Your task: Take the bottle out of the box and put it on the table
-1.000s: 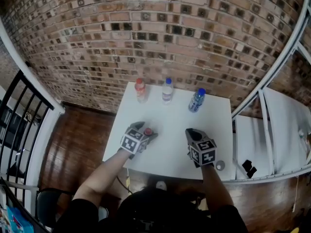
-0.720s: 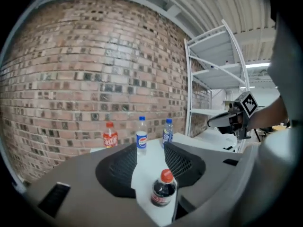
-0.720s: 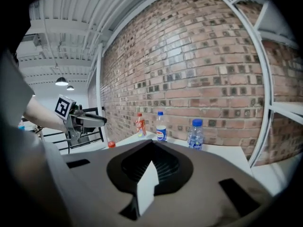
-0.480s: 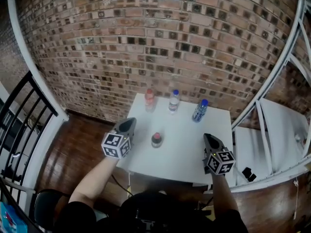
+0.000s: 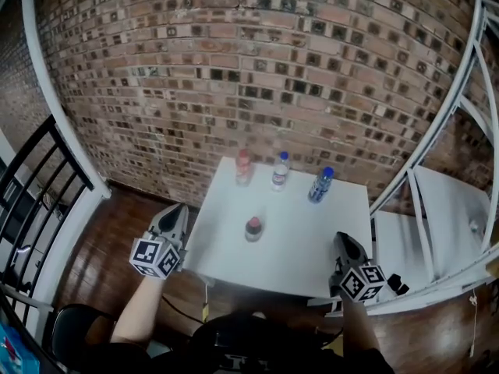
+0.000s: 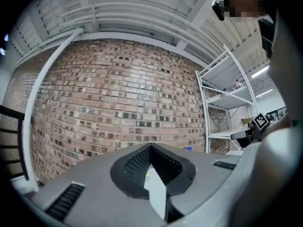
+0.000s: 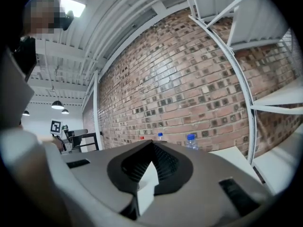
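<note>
A dark bottle with a red cap [image 5: 253, 228] stands upright in the middle of the white table [image 5: 312, 248], apart from both grippers. Three more bottles stand along the far edge: a red-capped one [image 5: 243, 167], a clear blue-capped one [image 5: 280, 171] and a blue one [image 5: 319, 184]. My left gripper [image 5: 175, 215] hangs shut and empty beyond the table's left edge. My right gripper [image 5: 344, 244] is shut and empty at the right front corner. In their own views the left gripper [image 6: 151, 146] and right gripper [image 7: 152, 142] have their jaws together. No box is in view.
A brick wall [image 5: 257, 76] rises just behind the table. White metal shelving [image 5: 437, 201] stands to the right and a black railing [image 5: 31, 201] to the left, over a wooden floor [image 5: 117, 232]. A dark chair [image 5: 74, 326] sits at the lower left.
My left gripper was open around the dark red-capped bottle; it has drawn back left off the table, risen and shut. The right gripper pulled back toward the right front corner.
</note>
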Available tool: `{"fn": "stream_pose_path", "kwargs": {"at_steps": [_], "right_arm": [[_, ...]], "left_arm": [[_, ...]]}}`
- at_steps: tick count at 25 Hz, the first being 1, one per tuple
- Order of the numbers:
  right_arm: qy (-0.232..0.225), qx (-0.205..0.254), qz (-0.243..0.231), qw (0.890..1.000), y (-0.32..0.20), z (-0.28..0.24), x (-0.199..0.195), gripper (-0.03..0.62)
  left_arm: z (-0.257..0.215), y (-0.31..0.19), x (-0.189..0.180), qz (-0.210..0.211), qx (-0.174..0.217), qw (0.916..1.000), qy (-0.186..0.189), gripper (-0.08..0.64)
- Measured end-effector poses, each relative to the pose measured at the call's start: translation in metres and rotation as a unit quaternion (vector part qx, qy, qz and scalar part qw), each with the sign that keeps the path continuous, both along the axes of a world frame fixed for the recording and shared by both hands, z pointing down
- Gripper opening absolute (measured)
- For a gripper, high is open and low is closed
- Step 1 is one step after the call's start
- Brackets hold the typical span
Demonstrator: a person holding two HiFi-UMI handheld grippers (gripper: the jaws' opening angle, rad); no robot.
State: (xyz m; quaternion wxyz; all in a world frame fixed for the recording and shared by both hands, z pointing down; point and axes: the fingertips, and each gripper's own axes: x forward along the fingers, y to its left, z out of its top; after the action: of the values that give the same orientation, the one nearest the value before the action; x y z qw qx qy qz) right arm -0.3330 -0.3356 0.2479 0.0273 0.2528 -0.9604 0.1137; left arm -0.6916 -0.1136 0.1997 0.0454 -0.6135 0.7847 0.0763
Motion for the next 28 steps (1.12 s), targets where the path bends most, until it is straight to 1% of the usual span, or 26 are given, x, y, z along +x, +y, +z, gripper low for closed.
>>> {"fn": "stream_pose_path", "kwargs": {"at_steps": [3,7,9,11,14,17,19,28], "right_arm": [[-0.001,0.001,0.010,1.000,0.004,0.006,0.006,0.000],[-0.005,0.002,0.024,1.000,0.014,0.006,0.006,0.000],[-0.014,-0.001,0.031,0.999,0.019,0.004,0.008,0.000],[-0.010,0.001,0.029,1.000,0.023,0.006,0.009,0.000],[-0.005,0.002,0.024,1.000,0.022,0.009,0.007,0.000],[0.004,0.006,0.015,1.000,0.022,0.017,0.006,0.000],[0.009,0.006,0.013,1.000,0.022,0.023,0.006,0.000],[0.000,0.000,0.030,1.000,0.010,0.026,0.014,0.000]], "left_arm": [[0.002,0.021,0.008,-0.015,0.014,0.9998,0.007,0.003],[0.005,0.030,0.030,-0.018,0.019,0.9997,0.002,0.003],[0.005,0.035,0.039,-0.021,0.022,0.9995,0.005,0.003],[0.005,0.040,0.044,-0.021,0.024,0.9995,0.008,0.003],[0.007,0.041,0.046,-0.020,0.021,0.9995,0.011,0.003],[0.017,0.043,0.046,-0.025,0.017,0.9993,0.021,0.003],[0.022,0.043,0.047,-0.026,0.009,0.9994,0.020,0.003],[0.026,0.034,0.049,-0.017,-0.002,0.9998,0.007,0.003]]}}
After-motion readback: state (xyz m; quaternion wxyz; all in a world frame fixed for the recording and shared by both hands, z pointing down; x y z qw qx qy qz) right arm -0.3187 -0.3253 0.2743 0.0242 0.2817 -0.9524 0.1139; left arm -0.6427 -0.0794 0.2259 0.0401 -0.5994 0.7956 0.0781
